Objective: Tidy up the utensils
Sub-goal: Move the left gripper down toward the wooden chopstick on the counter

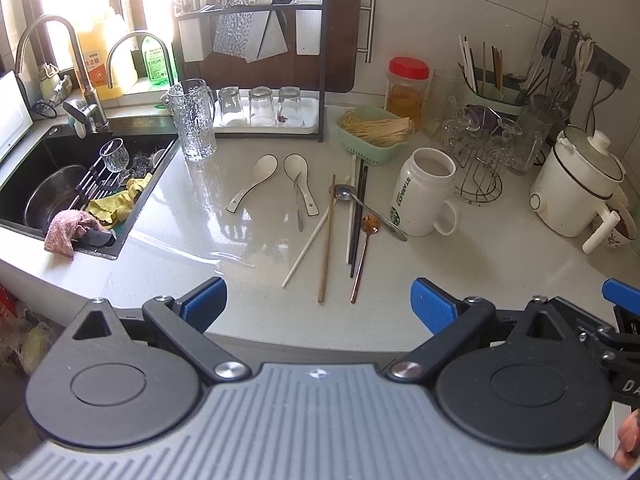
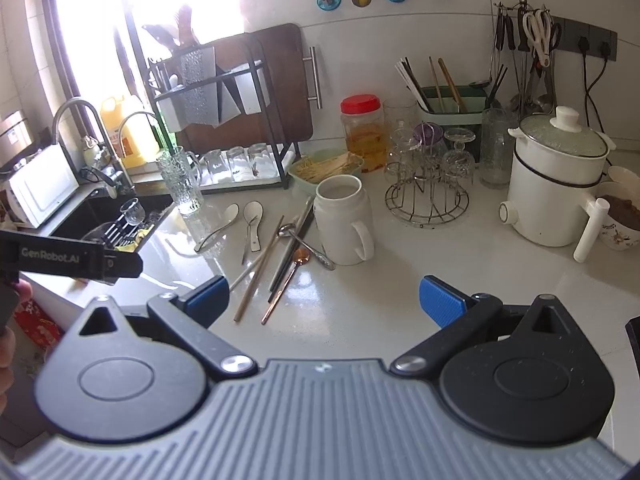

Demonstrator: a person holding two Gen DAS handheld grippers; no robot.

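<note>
Both grippers, left (image 1: 318,304) and right (image 2: 324,302), hang back with jaws apart, empty, lining up; loose chopsticks (image 1: 325,244) and spoons (image 1: 254,182) lie scattered mid-tabletop (image 1: 224,248), holder (image 1: 490,94) at back.

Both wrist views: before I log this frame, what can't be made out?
- Window area, both views: blown out by glare, so the top of the dish rack is unreadable.
- White mug, both views: inside too dim to tell whether it holds anything.
- Green utensil holder, both views: glasses hide its lower part.
- Sink, right wrist view: partly blocked by the left gripper.
- Small bowl: half cut off by the frame edge.
</note>
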